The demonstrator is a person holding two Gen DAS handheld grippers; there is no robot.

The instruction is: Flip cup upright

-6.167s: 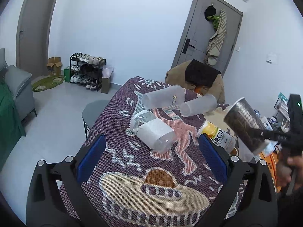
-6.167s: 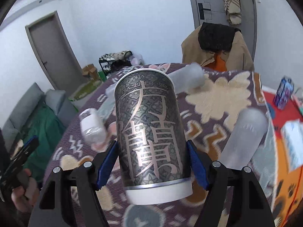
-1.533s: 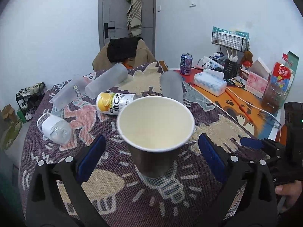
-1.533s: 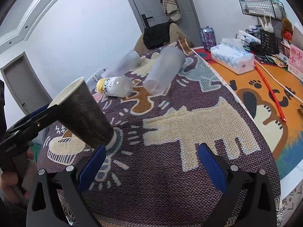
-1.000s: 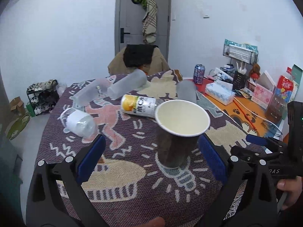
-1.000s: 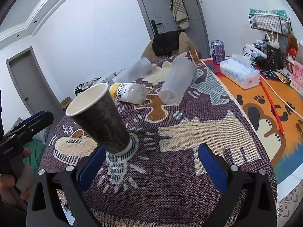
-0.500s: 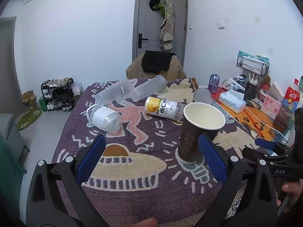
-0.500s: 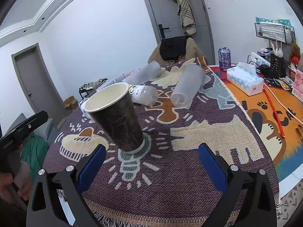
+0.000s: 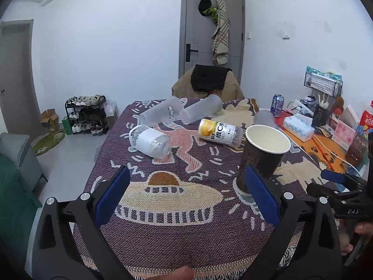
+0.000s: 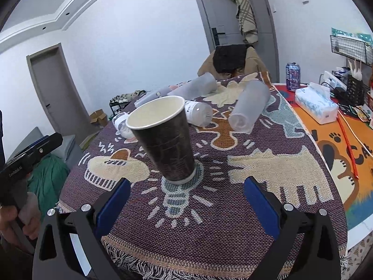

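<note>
Standing mouth-up on the rug (image 10: 268, 210), the cup (image 10: 163, 140) looks light, thin-walled, crushable; we'd pinch mid-wall, gently. Left gripper (image 9: 186, 200) and right gripper (image 10: 186, 207) both spread wide, holding nothing.

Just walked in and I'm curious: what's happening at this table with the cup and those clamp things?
A person holds a two-finger gripper in each hand. The cup stands upright, mouth up, on the tablecloth. Neither the left gripper nor the right gripper touches it; both are open. Several bottles lie on their sides behind it.
</note>
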